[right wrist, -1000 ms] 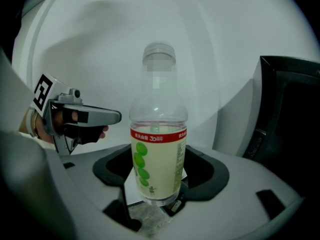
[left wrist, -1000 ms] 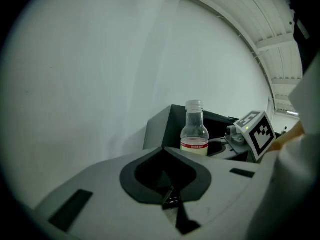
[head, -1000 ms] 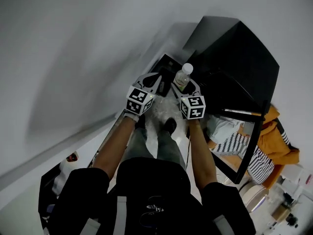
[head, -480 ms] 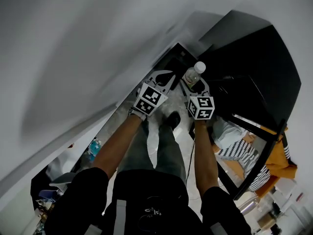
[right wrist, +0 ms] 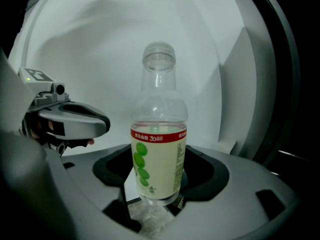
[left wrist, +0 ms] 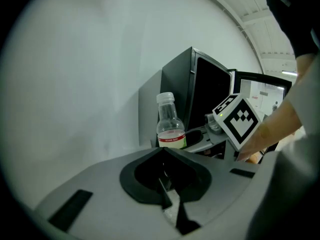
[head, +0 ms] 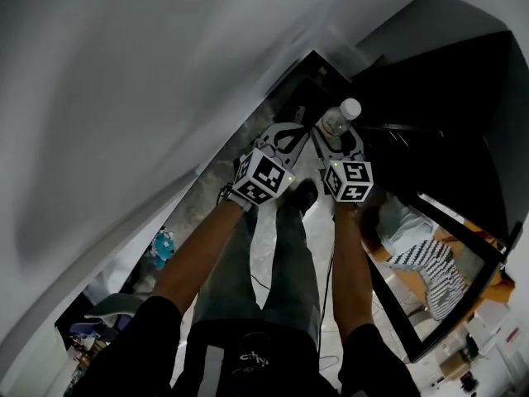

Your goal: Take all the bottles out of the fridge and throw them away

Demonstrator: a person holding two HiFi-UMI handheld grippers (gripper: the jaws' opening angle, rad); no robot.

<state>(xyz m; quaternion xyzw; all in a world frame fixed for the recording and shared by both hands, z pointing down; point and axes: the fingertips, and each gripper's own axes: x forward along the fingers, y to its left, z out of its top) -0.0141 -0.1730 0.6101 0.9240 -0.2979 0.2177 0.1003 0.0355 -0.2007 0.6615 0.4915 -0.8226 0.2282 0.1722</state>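
Note:
A clear plastic bottle with a red and green label and no cap stands upright between the jaws of my right gripper, which is shut on its base. The head view has that bottle in the right gripper, in front of the black fridge. My left gripper hangs just left of it, shut with nothing in it. From the left gripper, the bottle and the right gripper's marker cube show against the fridge.
The fridge's glass door stands open at the right, beside my right arm. A long white wall runs along the left. Small clutter, one piece of it blue, lies on the floor at lower left. My legs and shoes are below the grippers.
Both grippers have moved a little up and right in the head view, the bottle still in the right one. The fridge has slid toward the frame's right edge.

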